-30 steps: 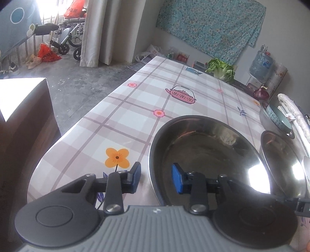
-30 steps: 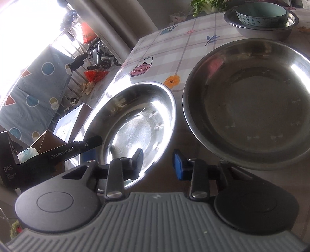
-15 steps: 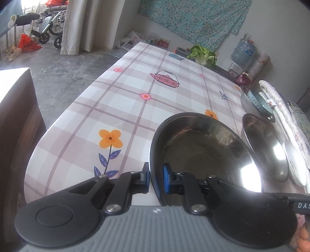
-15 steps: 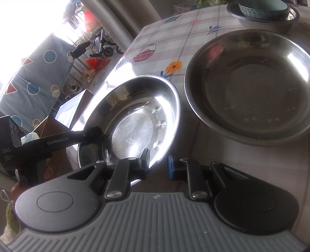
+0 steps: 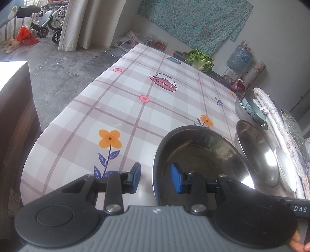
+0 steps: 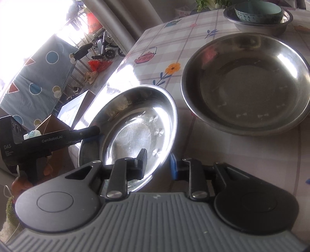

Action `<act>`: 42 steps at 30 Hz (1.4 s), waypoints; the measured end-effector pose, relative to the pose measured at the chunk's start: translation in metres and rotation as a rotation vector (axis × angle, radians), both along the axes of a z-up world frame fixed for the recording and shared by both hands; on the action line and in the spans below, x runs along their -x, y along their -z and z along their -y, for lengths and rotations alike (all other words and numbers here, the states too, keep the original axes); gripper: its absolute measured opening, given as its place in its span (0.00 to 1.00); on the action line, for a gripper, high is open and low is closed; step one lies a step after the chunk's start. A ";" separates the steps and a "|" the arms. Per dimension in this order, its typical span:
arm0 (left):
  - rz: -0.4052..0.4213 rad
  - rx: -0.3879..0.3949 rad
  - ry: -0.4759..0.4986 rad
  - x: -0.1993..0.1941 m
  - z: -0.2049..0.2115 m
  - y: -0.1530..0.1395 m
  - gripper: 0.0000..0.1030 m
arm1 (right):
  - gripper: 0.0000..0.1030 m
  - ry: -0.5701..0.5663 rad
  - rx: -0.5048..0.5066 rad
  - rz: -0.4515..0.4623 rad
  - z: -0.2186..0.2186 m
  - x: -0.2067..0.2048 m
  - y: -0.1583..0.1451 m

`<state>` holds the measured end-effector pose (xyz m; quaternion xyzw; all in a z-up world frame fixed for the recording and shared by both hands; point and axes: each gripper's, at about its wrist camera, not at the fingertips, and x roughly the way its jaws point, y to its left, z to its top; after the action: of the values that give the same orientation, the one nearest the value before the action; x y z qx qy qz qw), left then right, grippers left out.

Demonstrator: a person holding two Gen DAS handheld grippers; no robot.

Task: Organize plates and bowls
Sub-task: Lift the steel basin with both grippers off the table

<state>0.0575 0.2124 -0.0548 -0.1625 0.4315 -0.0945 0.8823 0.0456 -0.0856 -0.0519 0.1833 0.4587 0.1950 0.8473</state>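
Note:
A shallow steel plate [image 5: 203,155] [image 6: 139,126] lies on the checked tablecloth near the table's end. My left gripper [image 5: 156,177] straddles its left rim; the jaws are opening and the pads stand clear of the metal. My right gripper [image 6: 158,164] straddles the plate's near right rim, also opening, pads not pressing. The left gripper's fingers [image 6: 93,133] show at the plate's far side in the right wrist view. Beside the plate sits a larger steel basin [image 6: 246,81] [image 5: 257,155]. Behind it a steel bowl [image 6: 279,25] holds a teal ceramic bowl [image 6: 257,11] [image 5: 251,110].
A white plate [image 5: 285,168] and folded cloths [image 5: 271,112] lie along the right side. A cabbage [image 5: 199,58] and a red onion [image 5: 237,87] sit at the far end. The table's rounded edge [image 5: 33,155] drops off beside a cardboard box [image 5: 13,108].
Both grippers pinched the plate's rim half a second ago and have since spread apart. The left wrist view has tilted to show more of the table.

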 end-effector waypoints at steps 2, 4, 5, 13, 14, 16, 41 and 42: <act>-0.001 0.004 -0.003 -0.004 0.002 0.002 0.34 | 0.25 0.016 0.007 0.020 0.000 -0.003 0.001; 0.000 0.013 0.003 -0.006 0.005 0.002 0.33 | 0.25 0.033 0.014 0.029 0.000 -0.007 0.002; -0.001 0.020 0.013 -0.006 0.006 0.001 0.33 | 0.25 0.036 0.013 0.032 0.000 -0.008 0.003; -0.023 0.042 0.084 0.006 0.009 0.000 0.34 | 0.25 0.003 0.028 0.035 0.005 0.004 -0.002; -0.021 0.041 0.085 0.007 0.009 -0.001 0.34 | 0.25 0.002 0.028 0.033 0.007 0.006 -0.002; -0.010 0.024 0.080 0.008 0.009 -0.003 0.38 | 0.25 0.010 0.038 0.041 0.009 0.008 -0.004; -0.001 -0.050 0.156 0.009 0.037 0.001 0.42 | 0.23 0.075 0.038 0.052 0.019 0.005 -0.001; -0.001 -0.057 0.157 0.007 0.038 0.002 0.42 | 0.23 0.076 0.039 0.050 0.019 0.005 0.000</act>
<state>0.0500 0.1744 -0.0564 -0.1030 0.4457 -0.1509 0.8763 0.0410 -0.1044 -0.0521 0.1789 0.4338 0.1581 0.8688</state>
